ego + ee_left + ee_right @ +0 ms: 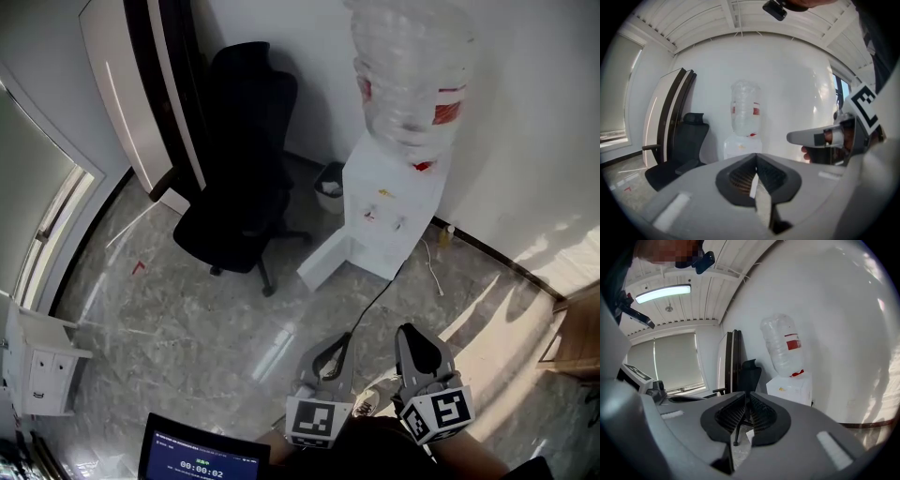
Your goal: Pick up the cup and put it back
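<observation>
I make out no cup in any view. A white water dispenser (389, 211) with a clear bottle (408, 75) on top stands against the far wall; it also shows in the left gripper view (740, 146) and the right gripper view (792, 387). Both grippers hang low in front of me, well short of it, pointing toward it. My left gripper (339, 339) (756, 155) has its tips together and holds nothing. My right gripper (407, 330) (746, 393) shows a narrow gap between its jaws, with nothing in it.
A black office chair (239, 178) stands left of the dispenser, with a small waste bin (330, 187) between them. A cable (375, 305) runs across the grey floor. A white cabinet (37, 366) is at the left, wooden furniture (572, 337) at the right, a screen (202, 459) near my feet.
</observation>
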Demonstrator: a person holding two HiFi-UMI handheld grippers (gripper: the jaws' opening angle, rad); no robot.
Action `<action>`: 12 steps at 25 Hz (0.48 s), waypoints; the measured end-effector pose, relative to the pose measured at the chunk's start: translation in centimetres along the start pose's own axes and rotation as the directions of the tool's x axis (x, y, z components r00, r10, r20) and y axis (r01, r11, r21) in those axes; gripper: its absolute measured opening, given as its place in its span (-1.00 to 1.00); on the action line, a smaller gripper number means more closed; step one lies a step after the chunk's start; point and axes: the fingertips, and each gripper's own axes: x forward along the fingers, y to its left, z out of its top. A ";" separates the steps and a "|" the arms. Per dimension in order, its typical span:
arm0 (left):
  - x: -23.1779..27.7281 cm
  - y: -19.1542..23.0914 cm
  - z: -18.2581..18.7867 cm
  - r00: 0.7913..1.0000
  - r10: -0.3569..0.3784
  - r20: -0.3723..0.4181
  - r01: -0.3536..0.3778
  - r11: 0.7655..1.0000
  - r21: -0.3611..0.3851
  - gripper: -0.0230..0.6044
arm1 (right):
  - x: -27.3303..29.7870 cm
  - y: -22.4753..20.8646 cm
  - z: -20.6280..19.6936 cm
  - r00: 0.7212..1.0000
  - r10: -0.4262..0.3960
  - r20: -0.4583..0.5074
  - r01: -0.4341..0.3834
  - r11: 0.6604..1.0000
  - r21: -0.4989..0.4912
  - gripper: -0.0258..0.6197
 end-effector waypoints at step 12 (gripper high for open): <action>7.8 7.3 -1.3 1.000 -0.004 -0.030 0.002 0.998 -0.056 -0.92 | 9.8 0.1 -2.0 0.996 0.004 -0.089 -0.007 1.000 -0.028 -0.81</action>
